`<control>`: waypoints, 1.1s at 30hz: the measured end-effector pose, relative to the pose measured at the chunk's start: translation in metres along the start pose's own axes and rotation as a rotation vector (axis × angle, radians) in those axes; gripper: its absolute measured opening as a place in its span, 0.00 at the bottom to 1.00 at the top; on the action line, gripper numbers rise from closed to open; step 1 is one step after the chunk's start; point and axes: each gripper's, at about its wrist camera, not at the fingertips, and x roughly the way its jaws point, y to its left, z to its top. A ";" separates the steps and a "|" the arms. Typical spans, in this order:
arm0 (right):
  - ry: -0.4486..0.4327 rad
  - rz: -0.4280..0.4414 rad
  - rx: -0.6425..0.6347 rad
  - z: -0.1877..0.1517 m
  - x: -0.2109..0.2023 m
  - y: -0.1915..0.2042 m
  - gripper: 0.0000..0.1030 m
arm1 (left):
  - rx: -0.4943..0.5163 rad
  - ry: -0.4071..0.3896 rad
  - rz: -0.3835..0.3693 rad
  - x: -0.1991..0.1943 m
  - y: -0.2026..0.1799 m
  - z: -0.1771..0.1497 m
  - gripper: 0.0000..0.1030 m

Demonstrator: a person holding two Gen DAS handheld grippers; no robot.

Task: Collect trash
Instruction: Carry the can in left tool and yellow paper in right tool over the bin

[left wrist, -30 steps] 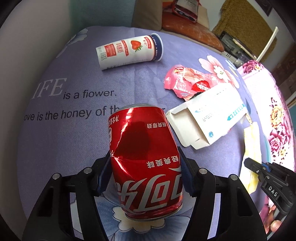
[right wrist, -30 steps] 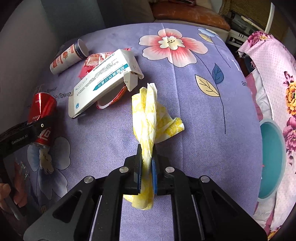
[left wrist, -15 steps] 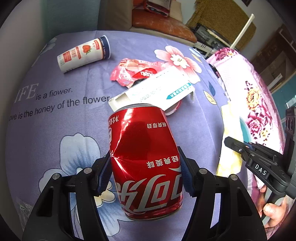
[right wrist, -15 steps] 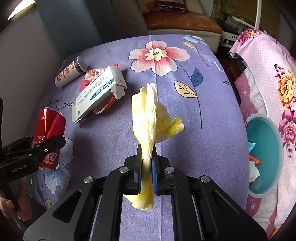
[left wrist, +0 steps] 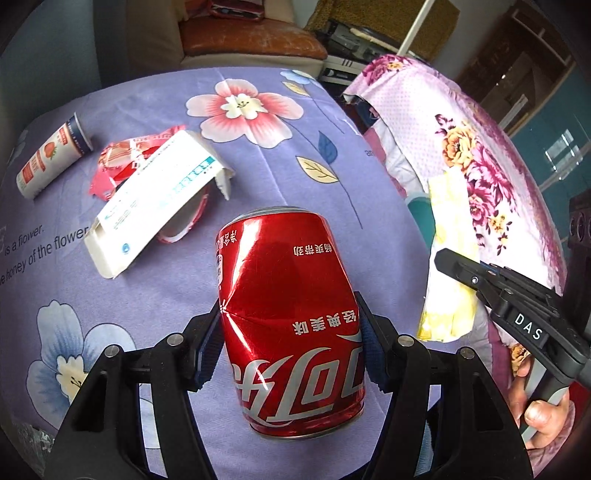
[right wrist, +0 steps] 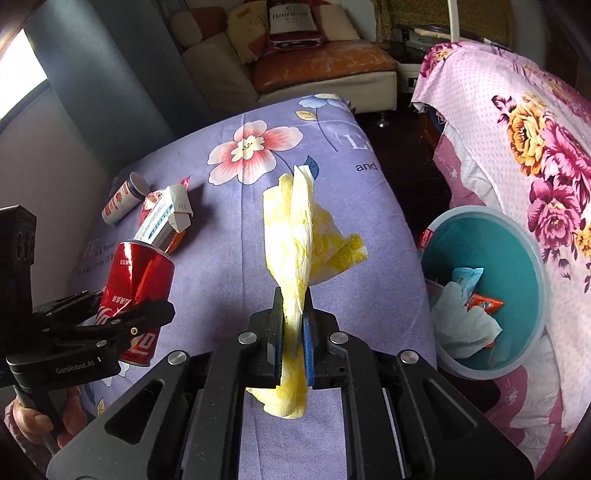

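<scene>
Now I'm mid-carry: left gripper (left wrist: 291, 332) clamps the dented Coca-Cola can (left wrist: 291, 306), right gripper (right wrist: 294, 325) pinches the yellow napkin (right wrist: 303, 236). Next, I reckon, both drop into the teal bin (right wrist: 532, 258), right of the purple bedspread (right wrist: 229, 221).

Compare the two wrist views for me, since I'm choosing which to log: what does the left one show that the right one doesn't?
Only the left wrist view shows the red can's dented front up close, clamped in the left tool. Only the right wrist view shows the inside of the teal bin, already holding wrappers and tissue, and the bottle on the sofa. Both show the can, the yellow napkin in the right tool, the yogurt cup and white box.
</scene>
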 end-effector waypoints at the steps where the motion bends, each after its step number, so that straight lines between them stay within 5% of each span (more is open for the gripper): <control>1: -0.010 0.000 0.017 0.000 -0.003 -0.008 0.08 | 0.016 0.006 0.000 0.004 -0.009 0.002 0.63; 20: -0.107 -0.045 0.303 -0.025 -0.040 -0.156 0.08 | 0.293 0.105 -0.002 0.079 -0.170 0.024 0.63; 33: -0.133 -0.099 0.404 -0.041 -0.058 -0.218 0.08 | 0.377 0.140 -0.009 0.112 -0.228 0.033 0.63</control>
